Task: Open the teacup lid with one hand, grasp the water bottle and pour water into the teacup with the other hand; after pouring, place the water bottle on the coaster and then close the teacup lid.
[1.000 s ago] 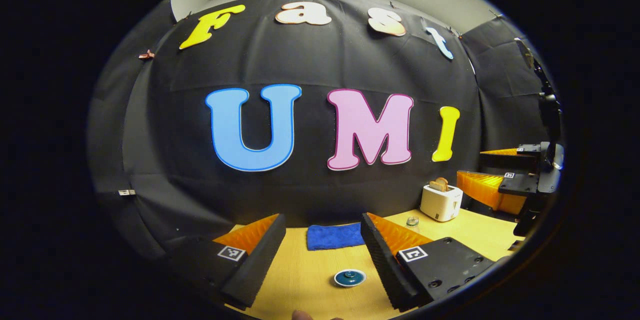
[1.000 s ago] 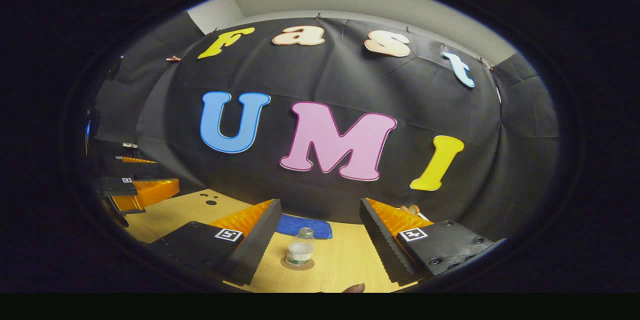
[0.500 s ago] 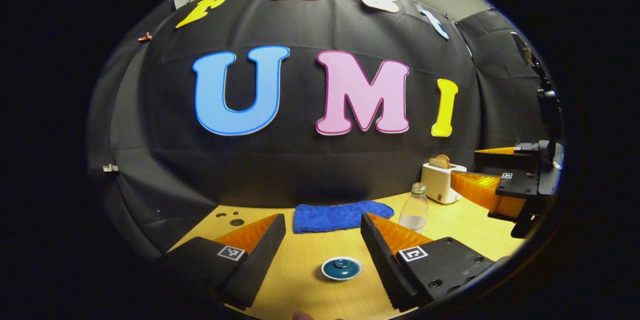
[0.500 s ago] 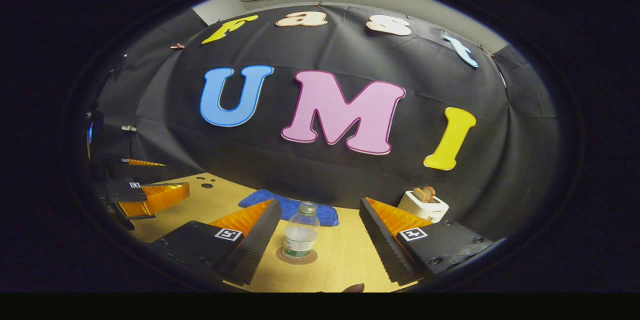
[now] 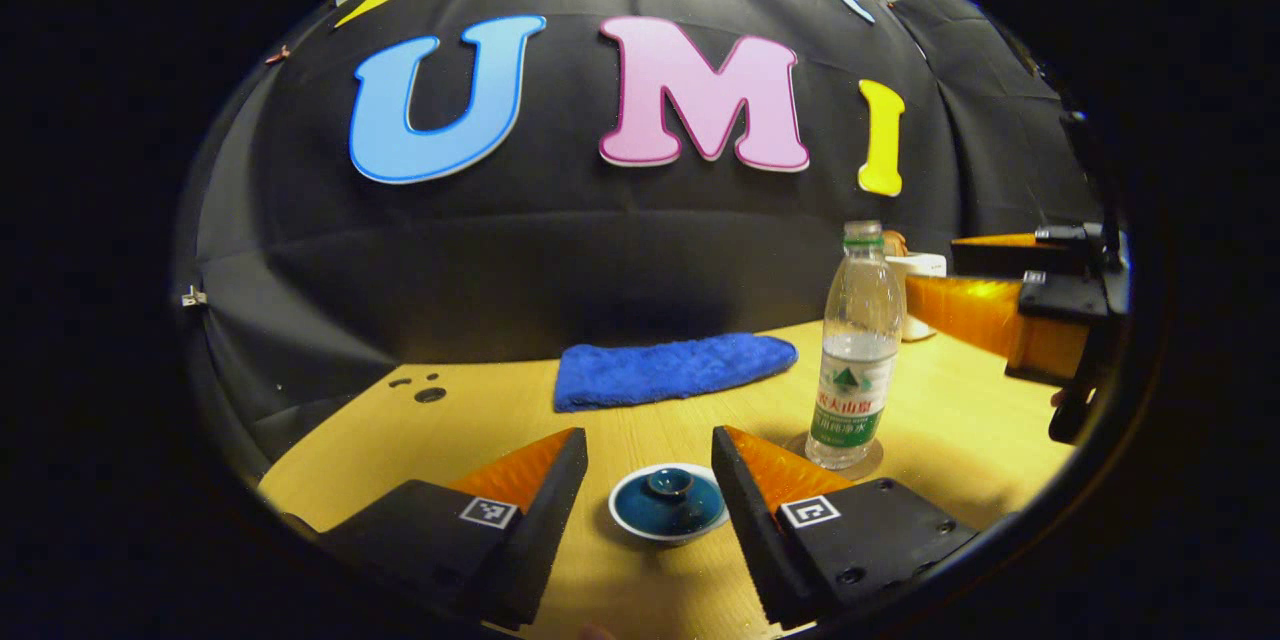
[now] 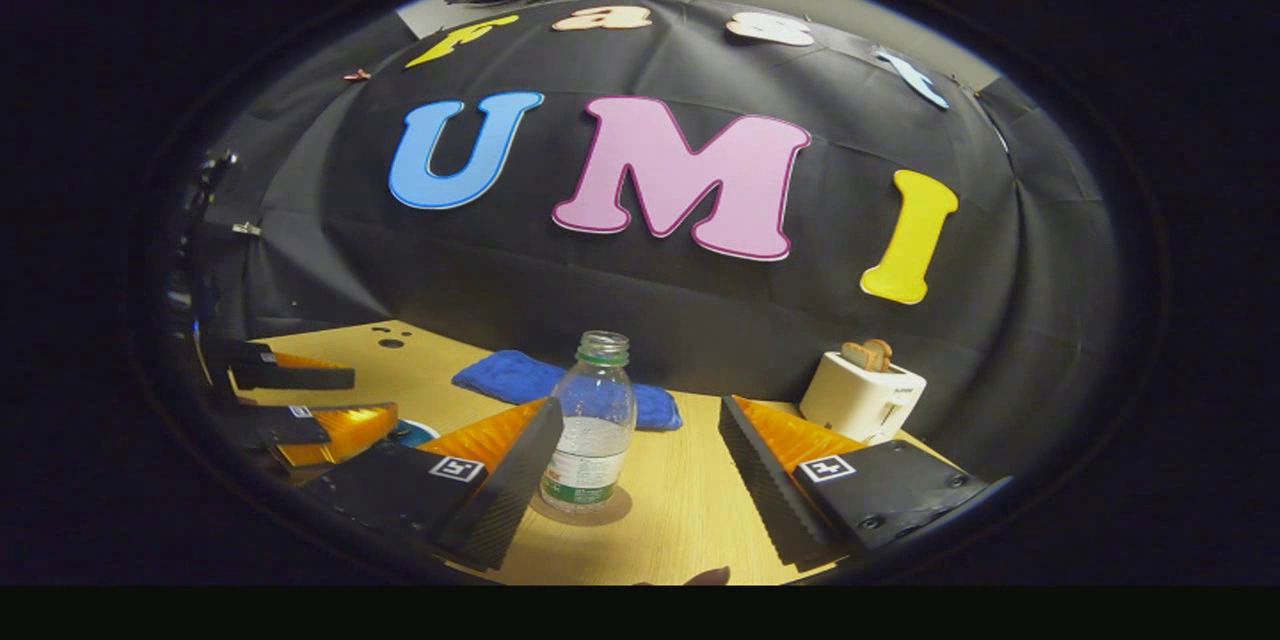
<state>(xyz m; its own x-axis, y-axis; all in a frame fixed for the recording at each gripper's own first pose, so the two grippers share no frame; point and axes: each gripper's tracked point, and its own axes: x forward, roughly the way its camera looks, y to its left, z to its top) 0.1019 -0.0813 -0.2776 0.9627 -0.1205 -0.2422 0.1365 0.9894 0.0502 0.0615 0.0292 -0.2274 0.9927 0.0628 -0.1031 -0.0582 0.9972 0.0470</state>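
Observation:
A blue teacup with its lid [image 5: 668,502] on stands on the wooden table, low between the fingers of my left gripper [image 5: 648,440], which is open and touches nothing. A clear water bottle [image 5: 855,350] with a green label stands upright on a round coaster [image 5: 872,465] to the right of the cup. In the right gripper view the bottle [image 6: 592,435] is just ahead, nearer the left finger of my open right gripper [image 6: 640,410]. That gripper [image 5: 1010,310] hovers at the right edge in the left gripper view. A sliver of the teacup [image 6: 412,432] peeks out beside the left gripper [image 6: 300,400].
A folded blue towel [image 5: 670,370] lies at the back of the table by the black wall. A white toaster [image 6: 862,395] with toast stands at the back right. Small holes [image 5: 428,392] mark the table's far left.
Both grippers have come down and forward toward the table. The teacup now sits between the left fingers, and the bottle looms closer before the right gripper. Both stay open.

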